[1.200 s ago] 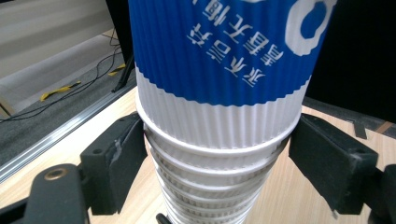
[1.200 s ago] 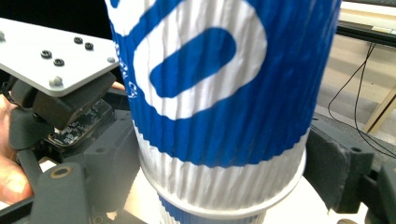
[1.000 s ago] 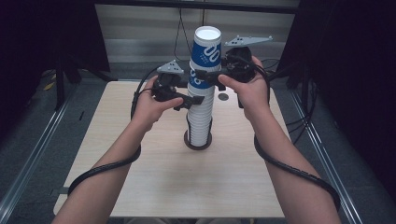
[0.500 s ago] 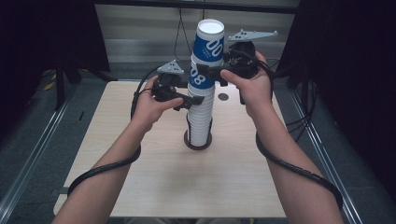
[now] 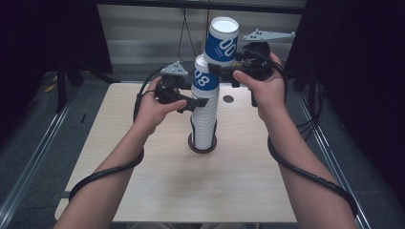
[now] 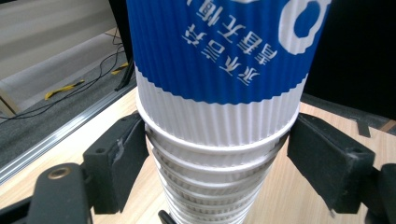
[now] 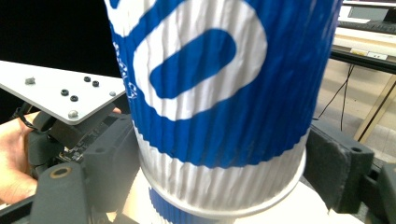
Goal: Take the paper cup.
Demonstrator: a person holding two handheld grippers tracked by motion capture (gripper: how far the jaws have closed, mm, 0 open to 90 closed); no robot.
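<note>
Your right gripper (image 5: 228, 75), upper centre of high view, clamps top cup (image 5: 222, 42), lifted and tilted clear of stack. Your left gripper (image 5: 197, 101) pinches cup stack (image 5: 204, 114) mid-frame to hold rest down; jaws have just been closing, rims between them. Cups: ribbed paper, upside down, blue band, white print, white rim. Stack stands on table (image 5: 239, 181).

Blue and white cups on a pale wood table

The top cup (image 5: 221, 42) is ribbed, blue with white digits and a white band at its rim. The stack (image 5: 204, 114) under it is white, its first cup blue too. Both grippers (image 5: 193, 101) (image 5: 223, 71) are black with grey plates. The table (image 5: 143, 191) is light wood
</note>
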